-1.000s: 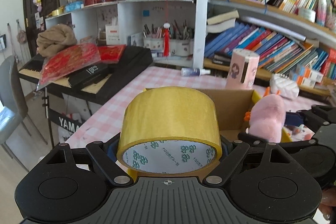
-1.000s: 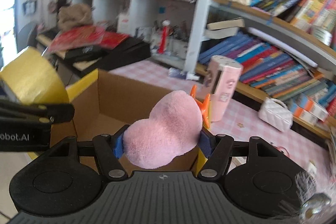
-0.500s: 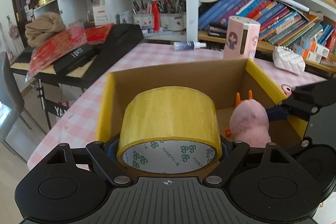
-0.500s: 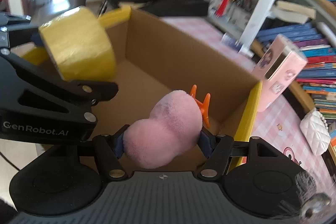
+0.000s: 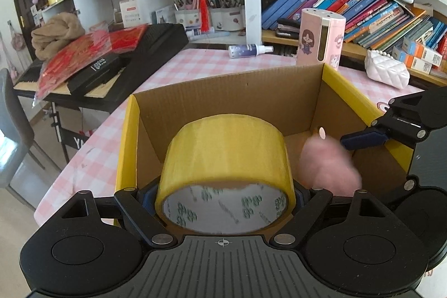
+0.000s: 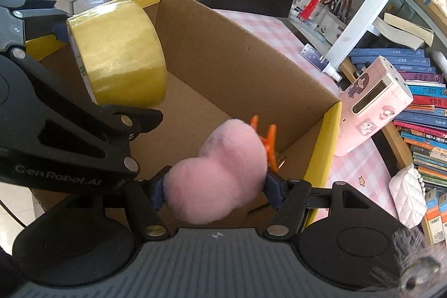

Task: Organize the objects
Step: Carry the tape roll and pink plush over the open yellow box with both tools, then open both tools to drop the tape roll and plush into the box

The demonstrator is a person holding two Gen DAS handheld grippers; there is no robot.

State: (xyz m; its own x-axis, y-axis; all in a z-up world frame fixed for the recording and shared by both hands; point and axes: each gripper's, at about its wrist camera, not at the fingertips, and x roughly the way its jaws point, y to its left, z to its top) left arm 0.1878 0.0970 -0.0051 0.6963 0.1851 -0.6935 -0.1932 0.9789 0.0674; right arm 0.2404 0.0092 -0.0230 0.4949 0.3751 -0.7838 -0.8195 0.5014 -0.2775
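Claws clamped: left (image 5: 225, 193) on one tape roll (image 5: 226, 155), right (image 6: 216, 190) on one pink plush (image 6: 220, 172).

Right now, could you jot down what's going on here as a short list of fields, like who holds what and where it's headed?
left gripper: shut on yellow tape roll, held over the box
right gripper: shut on pink plush toy, held inside the box opening
cardboard box: open, yellow-edged flaps, floor looks bare
table: pink checked cloth
beside box: pink cartoon-printed case, white quilted purse, spray bottle

Left tongs (image 5: 223, 193) clamp yellow tape roll (image 5: 226, 155) over cardboard box (image 5: 223, 99).
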